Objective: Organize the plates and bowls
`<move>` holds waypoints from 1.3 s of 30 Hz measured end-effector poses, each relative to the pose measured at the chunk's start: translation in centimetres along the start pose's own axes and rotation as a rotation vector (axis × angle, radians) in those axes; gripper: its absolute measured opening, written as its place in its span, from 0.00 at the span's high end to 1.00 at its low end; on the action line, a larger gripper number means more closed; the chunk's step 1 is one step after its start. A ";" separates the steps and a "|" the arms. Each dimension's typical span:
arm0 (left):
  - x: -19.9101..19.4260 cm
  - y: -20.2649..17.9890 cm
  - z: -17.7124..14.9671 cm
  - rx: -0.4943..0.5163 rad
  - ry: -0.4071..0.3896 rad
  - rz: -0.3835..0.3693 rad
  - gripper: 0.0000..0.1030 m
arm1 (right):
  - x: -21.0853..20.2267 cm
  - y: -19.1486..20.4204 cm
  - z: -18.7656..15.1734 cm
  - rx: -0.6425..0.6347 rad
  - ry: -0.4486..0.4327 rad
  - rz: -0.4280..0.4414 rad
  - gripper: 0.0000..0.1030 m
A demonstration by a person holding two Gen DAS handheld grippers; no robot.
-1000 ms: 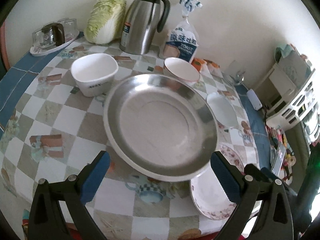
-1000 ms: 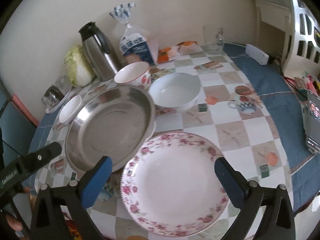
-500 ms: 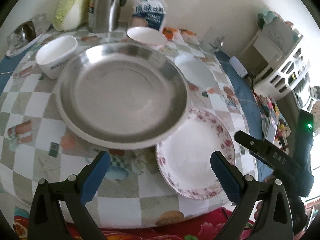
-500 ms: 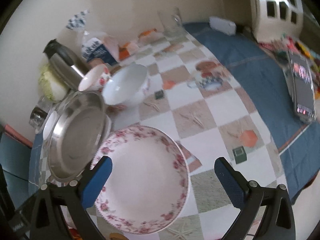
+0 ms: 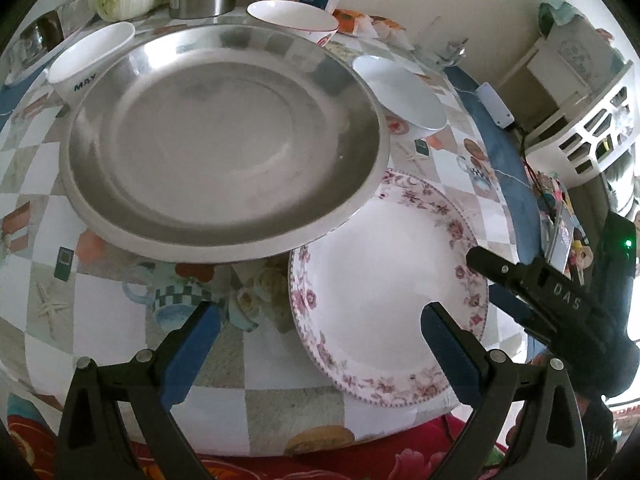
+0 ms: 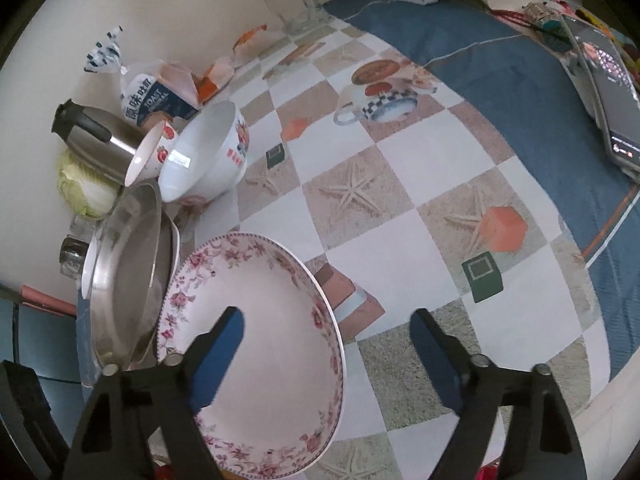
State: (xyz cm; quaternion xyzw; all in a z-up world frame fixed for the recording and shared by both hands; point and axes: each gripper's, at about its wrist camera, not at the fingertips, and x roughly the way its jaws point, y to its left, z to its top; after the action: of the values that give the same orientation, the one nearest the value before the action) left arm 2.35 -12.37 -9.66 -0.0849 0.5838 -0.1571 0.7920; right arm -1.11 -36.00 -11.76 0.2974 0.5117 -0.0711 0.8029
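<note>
We take the steel pan (image 5: pixel 224 148) as our landmark. The floral plate (image 5: pixel 384 280) lies just beside it on the near right, its far-left rim tucked under the pan's edge, so the two overlap. Three bowls sit round the pan's far side: the "MAY" bowl (image 5: pixel 86 64) at its far left, a red-trimmed bowl (image 5: pixel 292 20) behind it, and a plain white bowl (image 5: pixel 404 92) at its right. All rest on the checked table (image 5: pixel 120 308).

Our left gripper (image 5: pixel 316 332) hangs spread wide over the near edge of the table, just below the pan, with nothing between its pads. Our right gripper (image 6: pixel 326 344) has just been closing a little but is not yet pinching: its left pad sits over the plate's well and its right pad outside the rim, so the near-right rim stands between the open jaws.

We judge the plate to be glazed ceramic: stiff, fairly heavy, slick and liable to chip. The rim is the only hold, and the near-right arc, well clear of the pan, looks best. Because the far rim sits beneath the pan, we should slide it out toward us before lifting, or the pan may rock. The pan looks light, rigid and slippery.
</note>
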 end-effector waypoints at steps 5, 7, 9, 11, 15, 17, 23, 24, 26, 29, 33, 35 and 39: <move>1.1 -0.4 0.1 0.010 0.022 0.044 0.03 | 0.3 0.3 0.0 -0.015 0.005 0.000 0.23; 1.5 -0.3 0.2 -0.006 0.025 0.060 0.03 | 0.5 0.4 0.0 -0.016 0.009 0.000 0.28; 1.7 0.0 0.2 -0.025 0.028 0.068 0.03 | 0.7 0.4 0.0 -0.017 0.016 0.001 0.32; 1.9 0.2 0.1 -0.041 0.028 0.078 0.03 | 0.9 0.4 -0.1 -0.015 0.022 -0.001 0.33; 2.5 0.3 0.1 -0.067 0.031 0.091 0.05 | 1.0 0.3 -0.1 -0.012 0.028 0.002 0.40; 2.8 0.5 0.0 -0.083 0.039 0.094 0.09 | 1.1 0.4 -0.1 -0.015 0.037 0.003 0.47; 3.1 0.8 -0.2 -0.100 0.054 0.098 0.19 | 1.3 0.1 -0.2 -0.008 0.046 -0.005 0.71; 3.2 0.8 -0.2 -0.099 0.054 0.097 0.19 | 1.3 0.0 -0.3 -0.008 0.047 -0.011 0.73; 3.2 0.7 -0.1 -0.102 0.057 0.096 0.19 | 1.3 -0.1 -0.4 -0.014 0.048 -0.032 0.76; 3.4 0.5 0.0 -0.108 0.051 0.098 0.19 | 1.2 0.0 -0.3 -0.032 0.047 -0.053 0.77; 3.7 -0.1 0.0 -0.096 0.047 0.113 0.19 | 1.1 -0.2 -0.3 -0.023 0.046 -0.052 0.77; 3.9 -0.4 0.1 -0.092 0.050 0.115 0.19 | 1.0 -0.3 -0.4 -0.021 0.046 -0.054 0.77; 4.0 -0.9 0.2 -0.081 0.038 0.125 0.32 | 0.4 -1.1 -0.6 -0.001 0.038 -0.071 0.77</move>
State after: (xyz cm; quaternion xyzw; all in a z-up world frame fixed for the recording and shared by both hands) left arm 3.46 -14.60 -12.88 -0.0770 0.6086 -0.0852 0.7851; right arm -1.81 -36.52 -12.76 0.2797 0.5371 -0.0938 0.7902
